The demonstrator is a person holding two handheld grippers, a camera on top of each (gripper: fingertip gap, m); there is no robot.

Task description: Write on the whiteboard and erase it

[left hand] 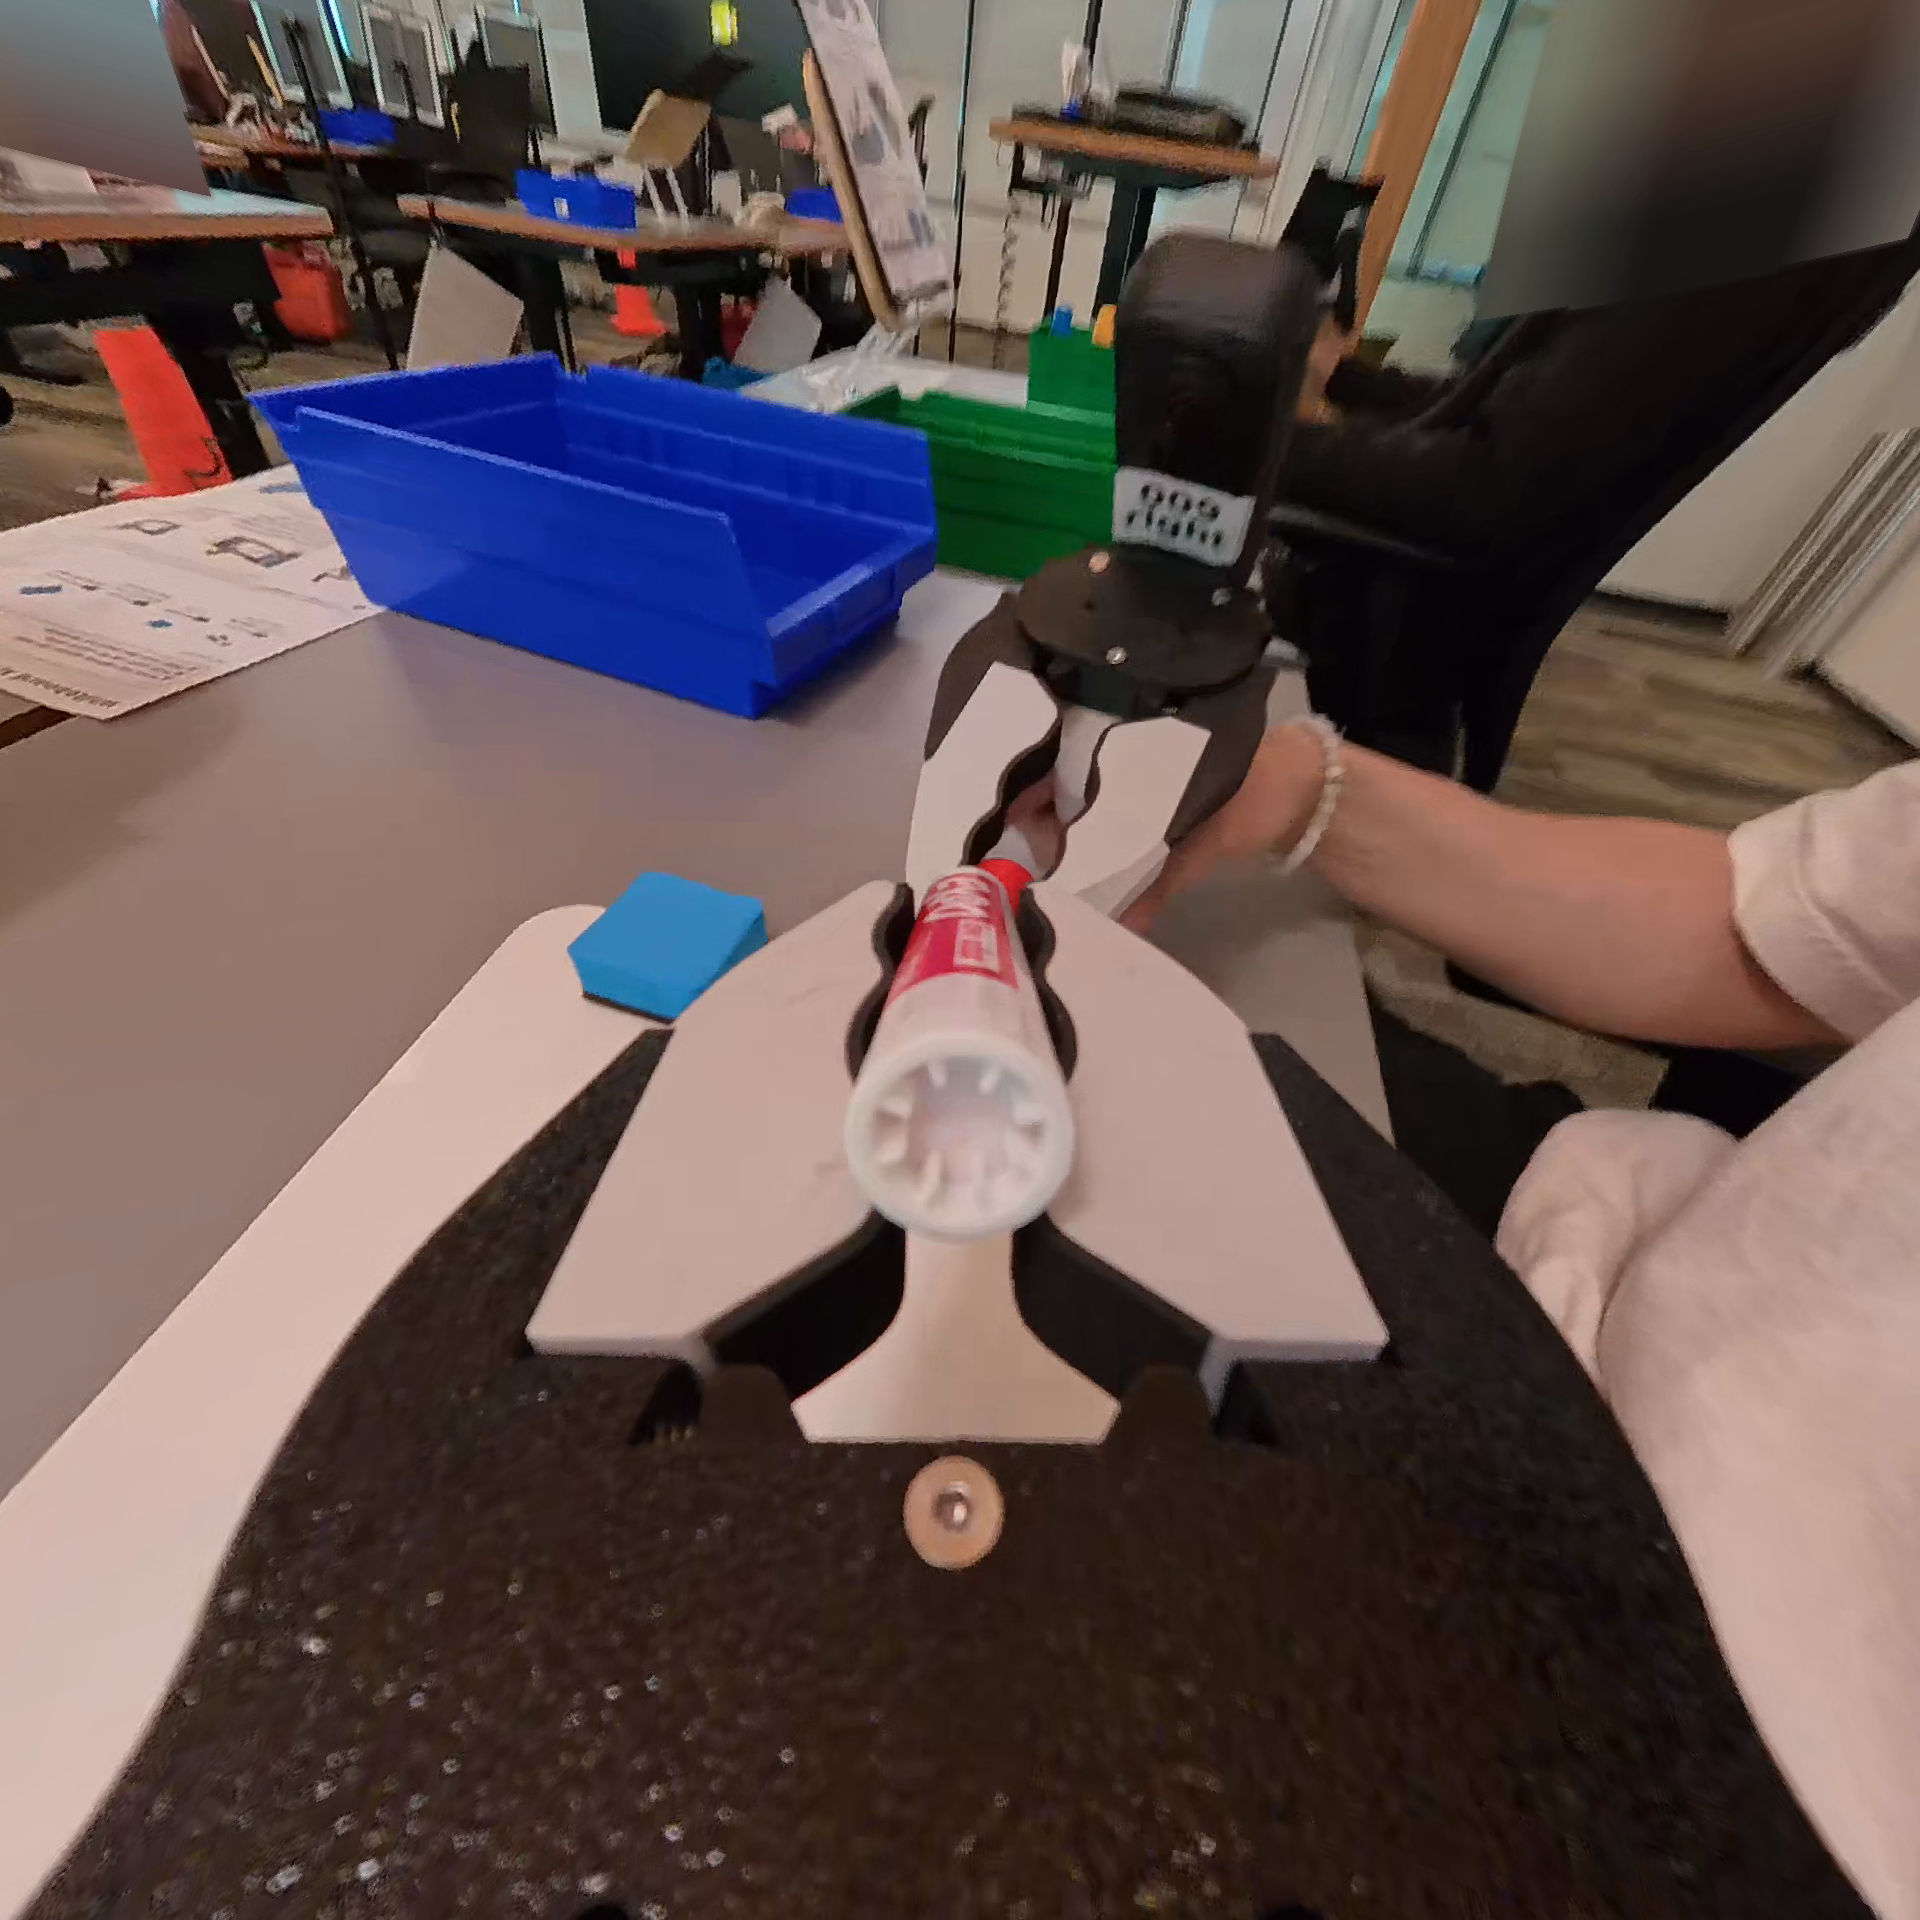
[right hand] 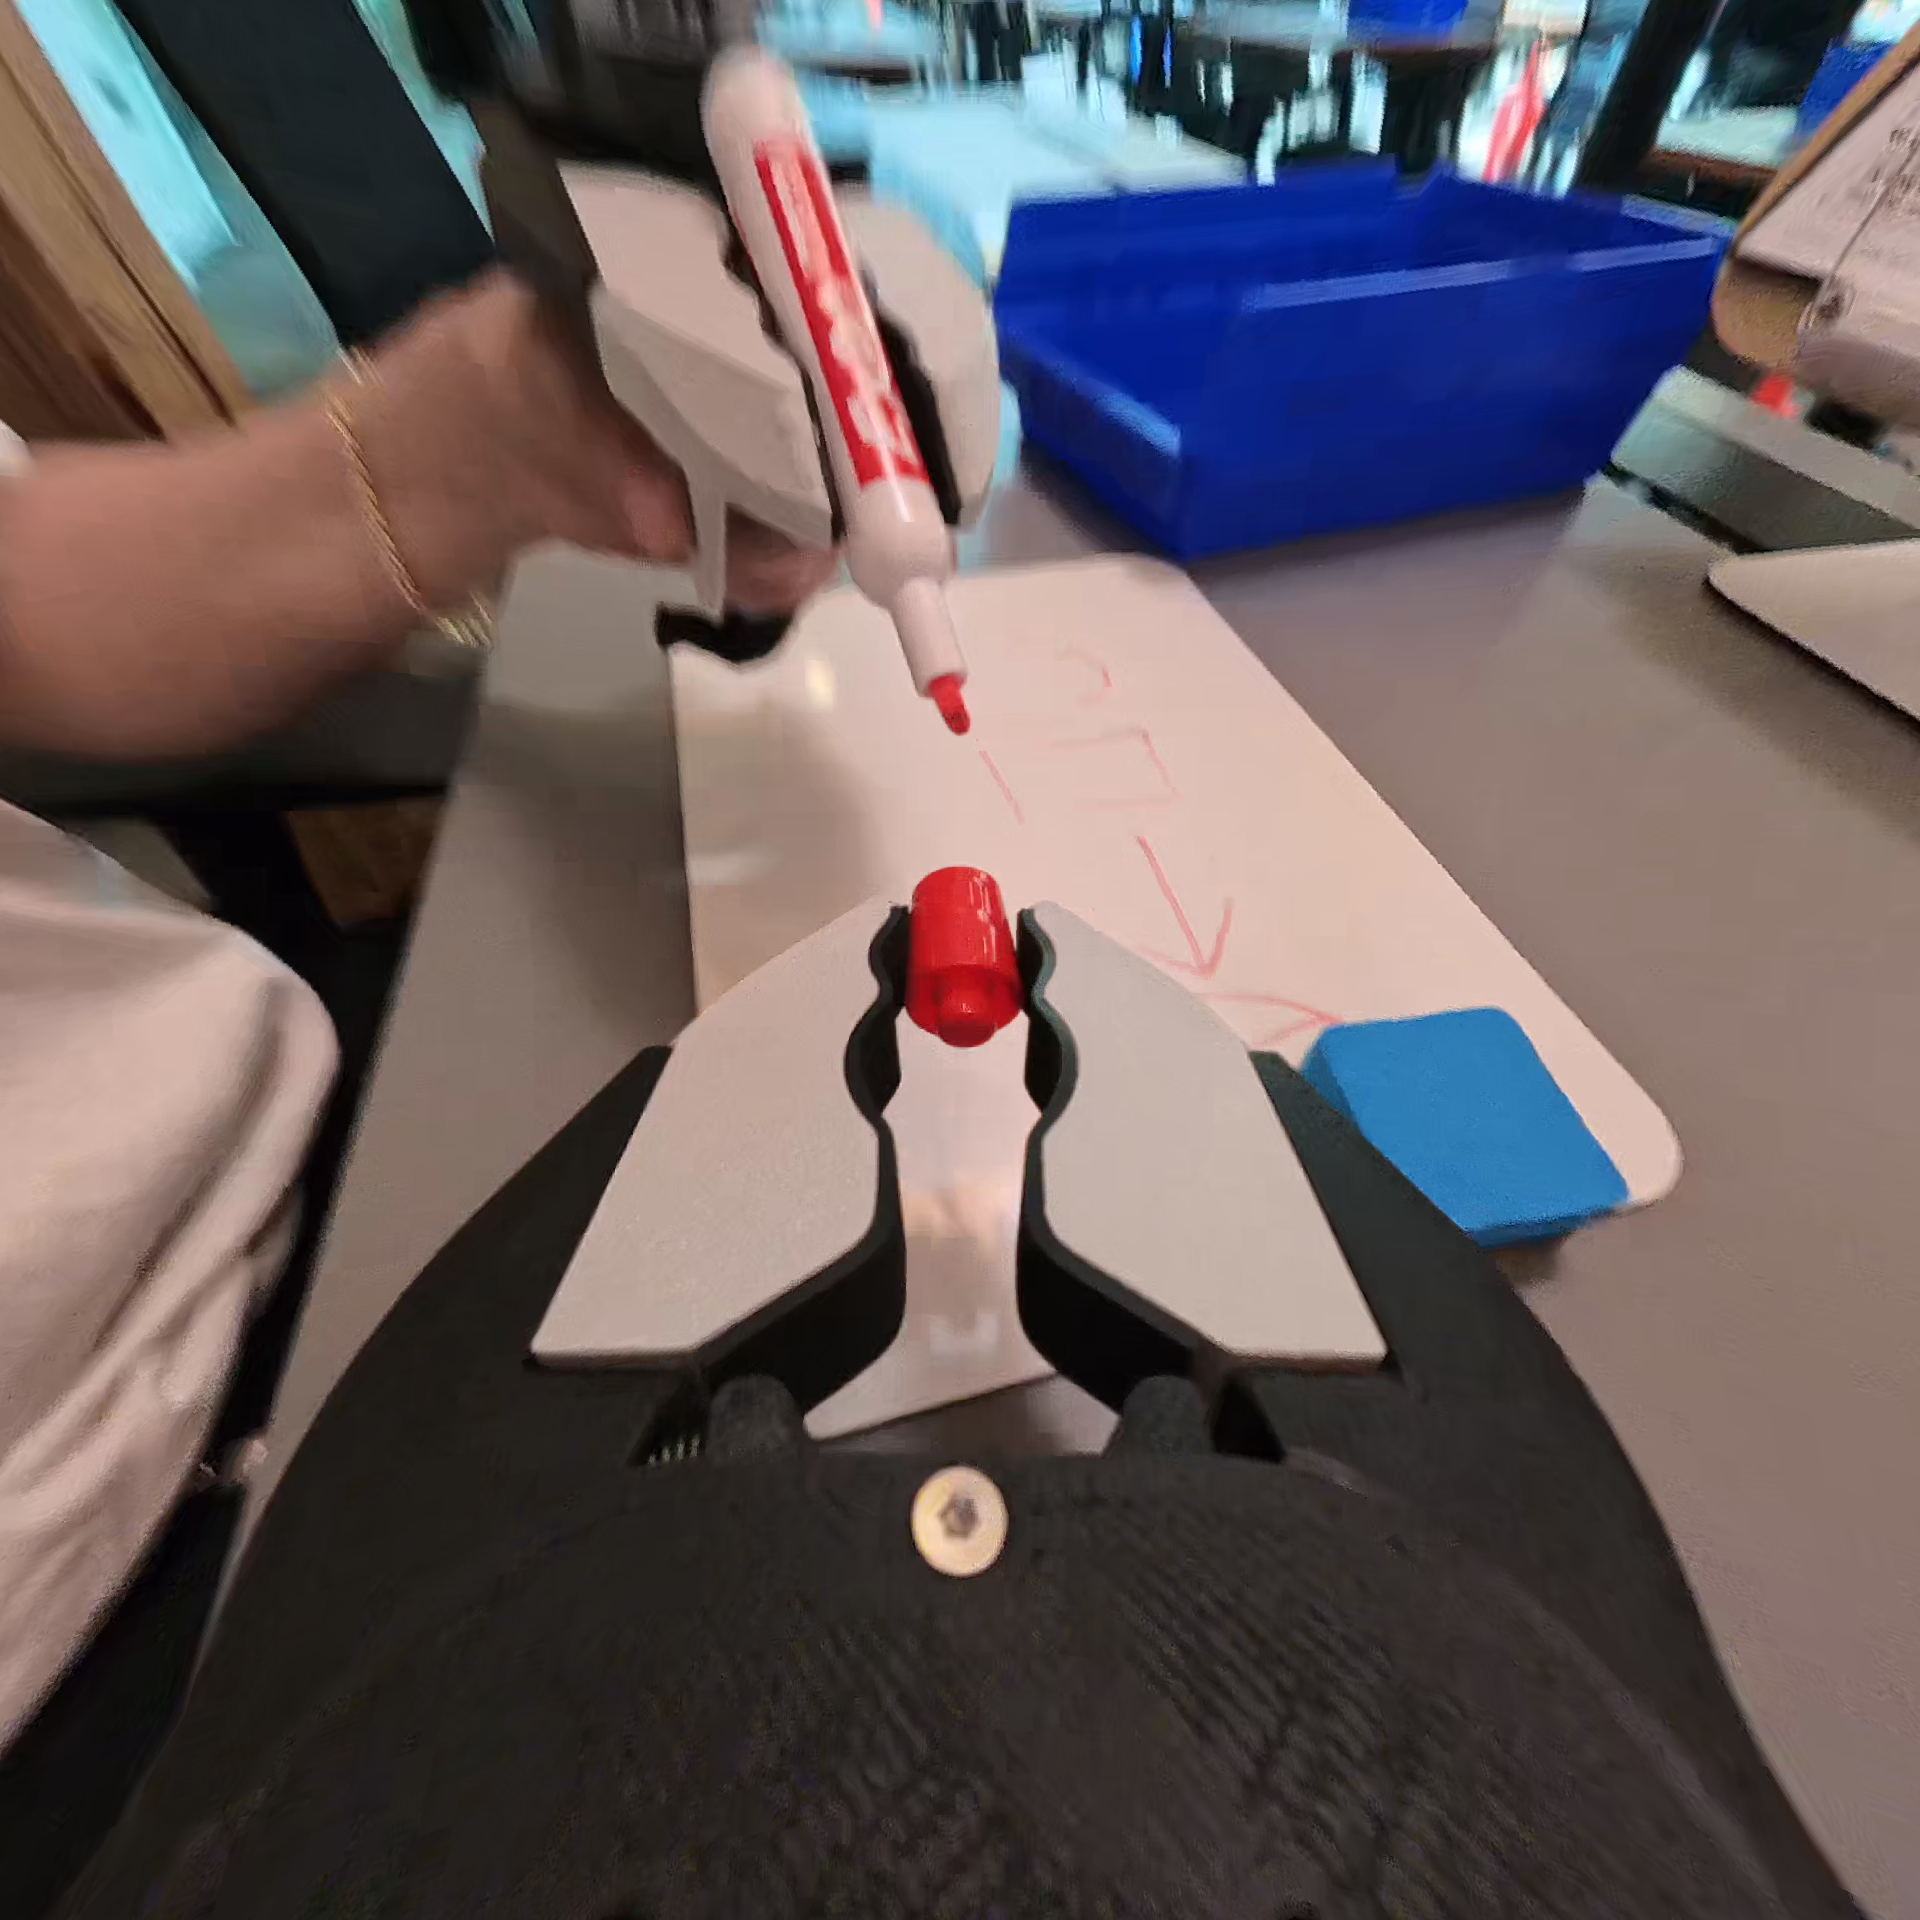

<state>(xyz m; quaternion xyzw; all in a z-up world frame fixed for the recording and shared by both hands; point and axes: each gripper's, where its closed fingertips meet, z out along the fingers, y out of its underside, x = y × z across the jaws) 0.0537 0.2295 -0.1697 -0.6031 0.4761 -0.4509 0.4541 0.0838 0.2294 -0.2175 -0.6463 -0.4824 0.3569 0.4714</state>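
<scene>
The marker (right hand: 831,343), uncapped, is clamped in the left gripper (left hand: 961,935), its red tip hanging just above the whiteboard (right hand: 831,790) beside faint red strokes. The right gripper (right hand: 961,935) pinches the red cap (right hand: 961,971). A blue eraser (right hand: 1465,1122) lies on the board at four o'clock; a blue bin (right hand: 1340,353) stands at one o'clock.

The left tool (left hand: 961,914) is clamped tight around what it carries, tilted tip-down, a bare hand (right hand: 499,468) gripping its handle; the right tool (right hand: 961,951) pinches closed near its fingertips, level, a braceleted wrist (left hand: 1314,795) behind.
</scene>
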